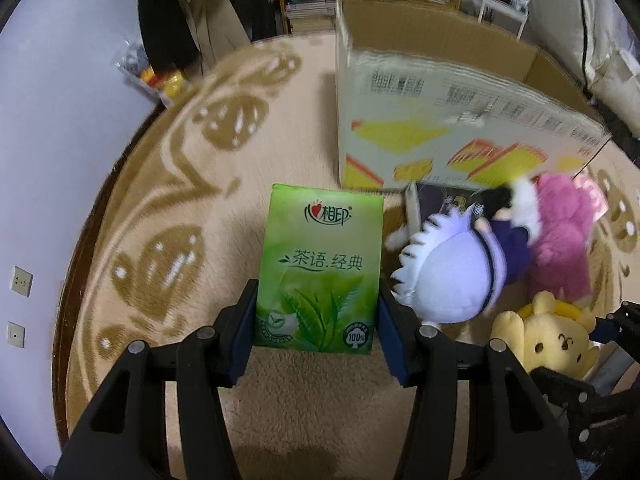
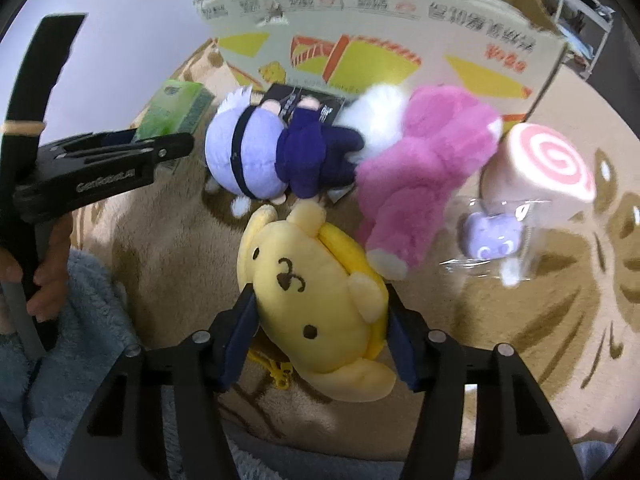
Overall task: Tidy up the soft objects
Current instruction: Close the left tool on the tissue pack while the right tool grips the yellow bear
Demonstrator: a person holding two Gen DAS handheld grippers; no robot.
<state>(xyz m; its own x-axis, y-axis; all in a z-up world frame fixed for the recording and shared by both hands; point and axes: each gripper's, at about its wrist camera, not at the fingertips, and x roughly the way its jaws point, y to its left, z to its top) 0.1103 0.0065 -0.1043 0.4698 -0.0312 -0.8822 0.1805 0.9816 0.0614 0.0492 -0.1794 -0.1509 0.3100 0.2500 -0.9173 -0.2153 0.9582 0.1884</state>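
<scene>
Tissue pack (image 1: 320, 272), green, sits clamped between the left gripper's (image 1: 318, 328) pads above the carpet (image 1: 168, 184), cardboard box (image 1: 452, 120) at one o'clock. The right gripper (image 2: 320, 328) squeezes the yellow dog plush (image 2: 316, 292); at twelve o'clock lie a lavender-haired doll (image 2: 256, 152) and pink plush (image 2: 424, 168).

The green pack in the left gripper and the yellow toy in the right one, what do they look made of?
Green pack: likely tissues in thin glossy plastic film, printed, faintly creased. Yellow toy: soft short-pile plush fabric, matte, with stitched dark eyes and nose.
</scene>
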